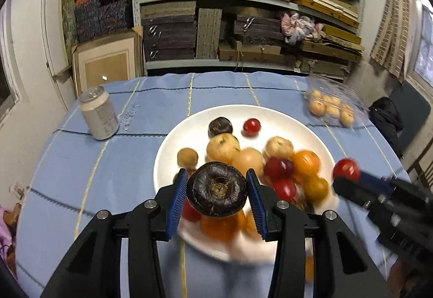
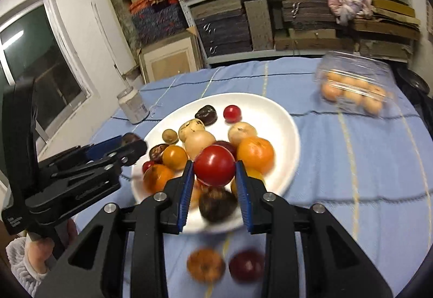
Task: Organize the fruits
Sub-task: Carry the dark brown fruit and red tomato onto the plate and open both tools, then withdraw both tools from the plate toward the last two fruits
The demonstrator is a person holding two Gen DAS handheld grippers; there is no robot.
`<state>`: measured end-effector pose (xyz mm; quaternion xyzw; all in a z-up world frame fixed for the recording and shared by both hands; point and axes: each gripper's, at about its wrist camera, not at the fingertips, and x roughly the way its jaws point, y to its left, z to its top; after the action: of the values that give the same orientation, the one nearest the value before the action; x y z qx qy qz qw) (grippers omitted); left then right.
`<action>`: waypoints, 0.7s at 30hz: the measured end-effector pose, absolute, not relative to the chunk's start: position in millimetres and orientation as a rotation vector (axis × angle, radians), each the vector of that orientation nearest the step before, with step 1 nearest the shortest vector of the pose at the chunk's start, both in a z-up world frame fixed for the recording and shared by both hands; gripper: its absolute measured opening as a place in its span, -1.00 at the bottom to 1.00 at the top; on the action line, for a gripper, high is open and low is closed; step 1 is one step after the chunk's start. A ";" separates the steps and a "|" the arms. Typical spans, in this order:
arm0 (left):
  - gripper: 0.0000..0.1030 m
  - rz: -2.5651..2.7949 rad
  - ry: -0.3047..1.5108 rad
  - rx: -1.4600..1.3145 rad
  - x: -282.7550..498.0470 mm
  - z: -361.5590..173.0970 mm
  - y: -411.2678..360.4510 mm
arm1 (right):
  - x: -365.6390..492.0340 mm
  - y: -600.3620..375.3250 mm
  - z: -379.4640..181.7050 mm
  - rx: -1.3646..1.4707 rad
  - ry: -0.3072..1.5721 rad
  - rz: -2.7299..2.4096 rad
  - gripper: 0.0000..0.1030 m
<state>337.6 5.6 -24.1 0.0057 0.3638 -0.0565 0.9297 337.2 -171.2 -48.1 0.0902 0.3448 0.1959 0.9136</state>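
A white plate [image 1: 189, 125] on the blue cloth holds several fruits: orange, pale yellow, red and dark ones. My left gripper [image 1: 216, 173] is shut on a dark purple fruit [image 1: 216, 195], held above the plate's near edge. My right gripper [image 2: 214, 162] is shut on a round red fruit [image 2: 213, 172], also over the plate [image 2: 270, 114]. Each gripper shows in the other's view: the right gripper [image 1: 347, 176] with its red fruit [image 1: 345, 167] at the right, the left gripper [image 2: 132, 143] with its dark fruit [image 2: 130, 138] at the left.
A silver can [image 1: 98, 115] stands left of the plate. A clear plastic box [image 1: 331, 108] of pale orange fruits sits at the back right. An orange fruit [image 2: 205, 265] and a dark red fruit [image 2: 246, 265] lie on the cloth in front of the plate. Shelves stand behind the table.
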 end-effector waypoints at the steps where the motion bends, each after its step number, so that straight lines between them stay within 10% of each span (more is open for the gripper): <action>1: -0.14 -0.114 0.751 0.003 346.0 -26.7 7.5 | 345.3 -166.3 -50.8 0.170 0.713 0.401 -0.42; 3: -0.08 -0.112 0.761 -0.009 358.5 -32.9 9.4 | 358.3 -160.3 -55.7 0.155 0.710 0.393 -0.39; 6: 0.46 -0.101 0.759 -0.014 365.8 -41.8 11.9 | 363.3 -162.7 -61.9 0.181 0.688 0.408 0.24; 21: 0.80 -0.098 0.706 0.014 248.8 -34.7 -2.2 | 268.2 -209.8 -42.4 0.193 0.573 0.326 0.64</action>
<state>248.8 -2.2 -34.7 0.0068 0.3457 -0.0480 0.9371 268.2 -209.8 -42.4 0.0946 0.2808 0.1596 0.9417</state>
